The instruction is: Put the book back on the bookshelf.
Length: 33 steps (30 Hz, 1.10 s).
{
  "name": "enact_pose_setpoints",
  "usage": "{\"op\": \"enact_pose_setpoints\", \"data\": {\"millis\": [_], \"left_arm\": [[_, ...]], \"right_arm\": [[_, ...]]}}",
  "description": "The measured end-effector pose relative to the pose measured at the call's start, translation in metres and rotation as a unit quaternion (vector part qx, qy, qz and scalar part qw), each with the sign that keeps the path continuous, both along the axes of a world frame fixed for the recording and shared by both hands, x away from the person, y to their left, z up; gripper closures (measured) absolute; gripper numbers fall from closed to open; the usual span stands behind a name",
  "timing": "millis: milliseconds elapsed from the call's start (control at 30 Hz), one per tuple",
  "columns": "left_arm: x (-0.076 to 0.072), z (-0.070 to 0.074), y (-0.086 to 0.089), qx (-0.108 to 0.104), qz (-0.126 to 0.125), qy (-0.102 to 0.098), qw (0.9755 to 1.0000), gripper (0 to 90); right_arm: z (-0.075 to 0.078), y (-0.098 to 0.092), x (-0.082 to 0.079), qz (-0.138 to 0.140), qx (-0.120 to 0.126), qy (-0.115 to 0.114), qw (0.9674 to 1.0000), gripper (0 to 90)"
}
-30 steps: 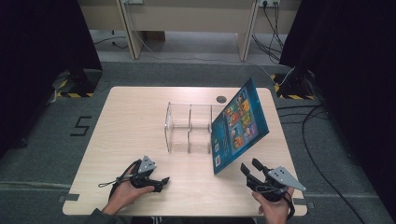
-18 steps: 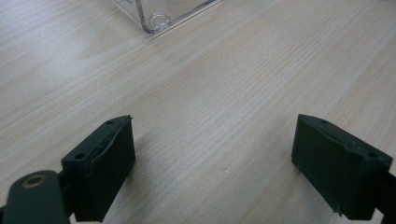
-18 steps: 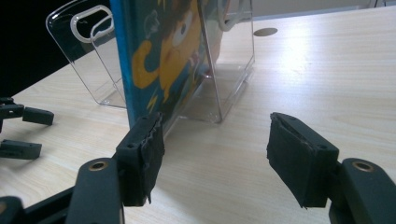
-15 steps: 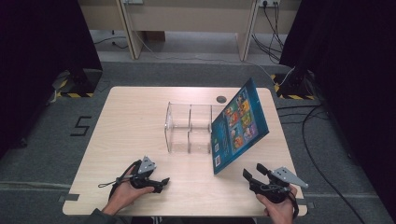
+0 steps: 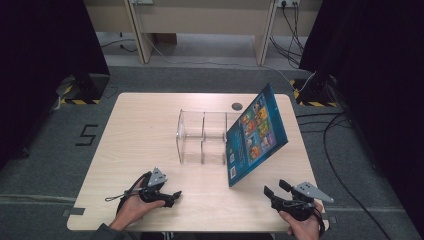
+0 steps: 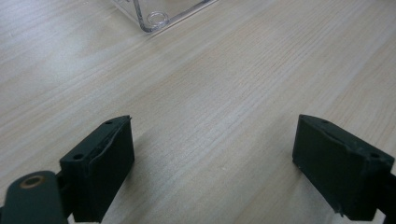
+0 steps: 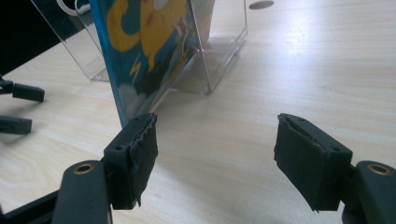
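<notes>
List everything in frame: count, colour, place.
book: 1, blue cover with cartoon pictures, standing tilted, leaning on the right end of the organizer, a bottom corner on the table
organizer: 1, clear plastic with dividers, table centre
table: 1, light wood, middle of the high view
hole cover: 1, dark round, far edge of the table
floor marking "5": 1, black on grey carpet, left of the table
cables: several, black, on the floor at right
left gripper: 1, black, near left of the table, jaws open, nothing between them
right gripper: 1, black, near right, jaws just opening, nothing between them
</notes>
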<state>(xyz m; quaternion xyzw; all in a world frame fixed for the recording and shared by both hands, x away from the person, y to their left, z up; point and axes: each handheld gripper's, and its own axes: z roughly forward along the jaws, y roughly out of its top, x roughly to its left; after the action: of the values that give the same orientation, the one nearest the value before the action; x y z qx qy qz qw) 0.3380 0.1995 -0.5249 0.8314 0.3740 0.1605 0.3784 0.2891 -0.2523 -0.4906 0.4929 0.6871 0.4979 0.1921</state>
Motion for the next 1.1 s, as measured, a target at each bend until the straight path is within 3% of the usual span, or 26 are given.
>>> {"op": "enact_pose_setpoints", "data": {"millis": [567, 900, 1100], "left_arm": [[-0.003, 0.000, 0.001, 0.000, -0.003, 0.001, 1.0000, 11.1], [-0.007, 0.000, 0.002, 0.000, -0.005, 0.000, 1.0000, 11.1], [-0.011, 0.000, 0.005, 0.001, -0.007, 0.000, 1.0000, 11.1]], "right_arm": [[-0.008, -0.012, -0.006, 0.008, -0.016, 0.039, 0.9991, 27.1], [-0.012, -0.015, -0.009, 0.020, -0.049, 0.064, 0.9966, 25.8], [-0.015, -0.017, -0.011, 0.023, -0.087, 0.070, 0.9935, 25.0]]}}
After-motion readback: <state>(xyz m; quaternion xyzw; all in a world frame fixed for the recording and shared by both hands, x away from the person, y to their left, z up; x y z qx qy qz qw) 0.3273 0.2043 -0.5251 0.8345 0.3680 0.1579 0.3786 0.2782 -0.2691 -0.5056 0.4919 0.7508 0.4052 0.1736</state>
